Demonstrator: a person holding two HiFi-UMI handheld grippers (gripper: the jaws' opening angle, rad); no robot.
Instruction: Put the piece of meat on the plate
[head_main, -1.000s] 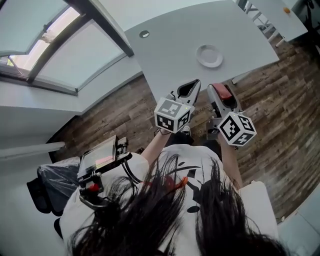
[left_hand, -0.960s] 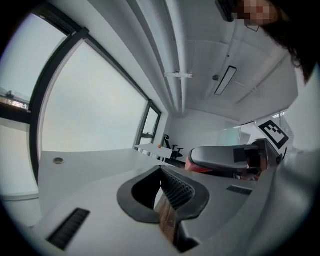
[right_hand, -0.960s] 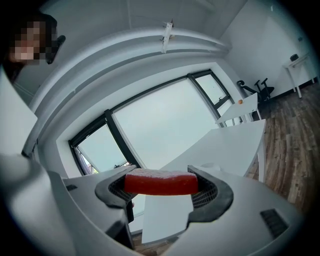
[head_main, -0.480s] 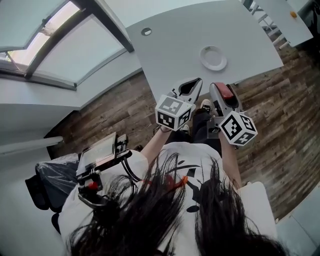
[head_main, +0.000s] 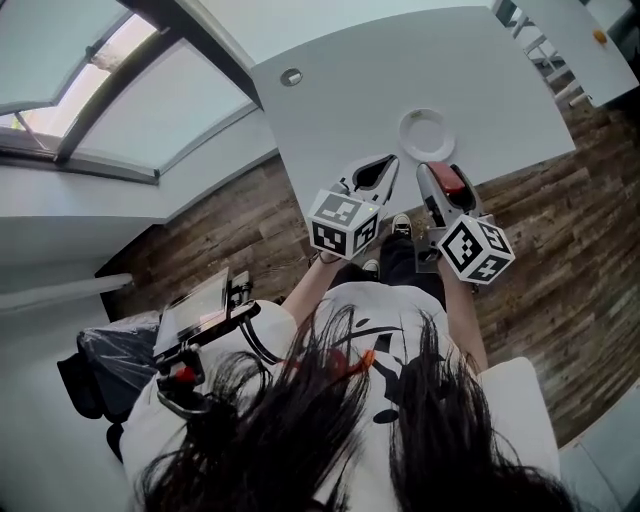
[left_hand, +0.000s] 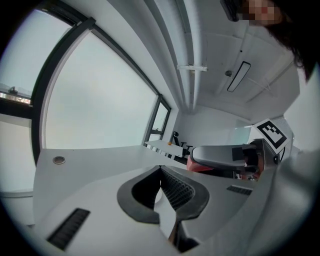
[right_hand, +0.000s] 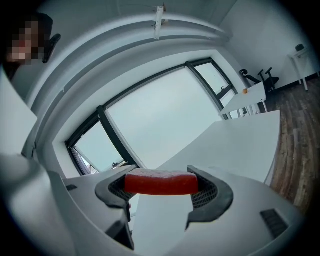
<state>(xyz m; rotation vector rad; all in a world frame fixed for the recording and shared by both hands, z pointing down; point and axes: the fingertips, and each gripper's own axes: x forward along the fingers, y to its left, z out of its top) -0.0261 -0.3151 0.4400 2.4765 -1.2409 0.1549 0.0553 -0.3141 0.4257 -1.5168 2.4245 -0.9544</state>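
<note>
A red piece of meat (right_hand: 161, 183) sits clamped between the jaws of my right gripper (right_hand: 162, 186); in the head view the same piece of meat (head_main: 455, 183) shows at the tip of the right gripper (head_main: 447, 184), just short of the table's near edge. The white plate (head_main: 427, 134) lies on the white table (head_main: 350, 90), a little beyond both grippers. My left gripper (head_main: 377, 173) hangs beside the right one, its jaws closed with nothing between them, as the left gripper (left_hand: 162, 192) view confirms. The meat (left_hand: 200, 166) also appears there to the right.
A round grommet (head_main: 291, 76) is set in the table at the far left. Another white table (head_main: 580, 40) with an orange object stands at the far right. Wooden floor runs below the table edge, and large windows fill the left.
Both grippers have moved forward toward the table's near edge, closer to the plate. The right gripper still holds the meat.
</note>
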